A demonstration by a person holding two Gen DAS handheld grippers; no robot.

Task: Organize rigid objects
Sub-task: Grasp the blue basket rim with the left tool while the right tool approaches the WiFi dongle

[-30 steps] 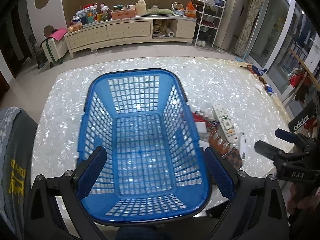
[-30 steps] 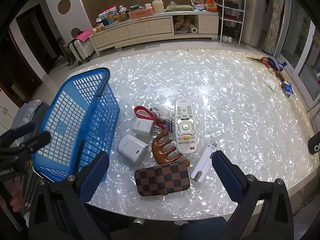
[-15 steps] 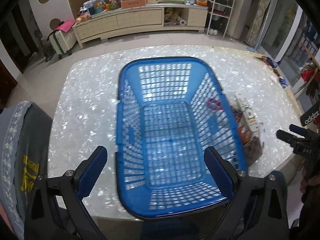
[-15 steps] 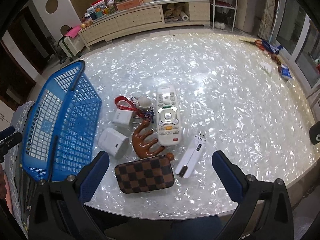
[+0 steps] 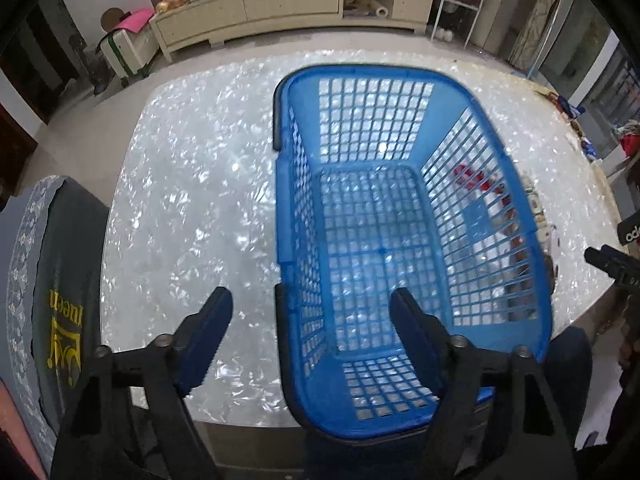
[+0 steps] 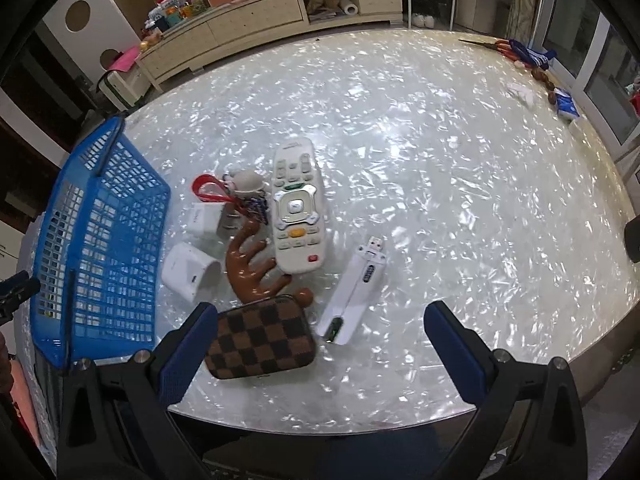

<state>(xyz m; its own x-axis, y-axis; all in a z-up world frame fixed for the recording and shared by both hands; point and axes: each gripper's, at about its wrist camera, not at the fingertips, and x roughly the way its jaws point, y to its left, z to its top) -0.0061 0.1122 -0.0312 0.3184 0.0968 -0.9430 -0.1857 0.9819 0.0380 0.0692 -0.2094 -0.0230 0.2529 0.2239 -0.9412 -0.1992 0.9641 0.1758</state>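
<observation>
An empty blue mesh basket (image 5: 400,240) stands on the pearly white table (image 5: 192,200); it also shows at the left of the right wrist view (image 6: 100,240). My left gripper (image 5: 310,318) is open, its jaws either side of the basket's near left wall. My right gripper (image 6: 320,340) is open and empty above a checkered brown case (image 6: 260,340). Beside it lie a white remote (image 6: 296,208), a white USB device (image 6: 354,292), a brown hand-shaped massager (image 6: 248,264), a white charger (image 6: 190,270), a white plug (image 6: 204,218) and a red-strap keychain (image 6: 224,192).
A long cabinet (image 6: 256,16) with clutter stands beyond the table. Small items (image 6: 536,64) lie at the table's far right edge. A grey chair cushion (image 5: 48,300) sits at the near left. The other gripper's tip (image 5: 612,264) shows at the right.
The left gripper has shifted left, so its jaws now straddle the basket's left wall instead of framing the whole basket. The right gripper has moved in closer over the checkered case.
</observation>
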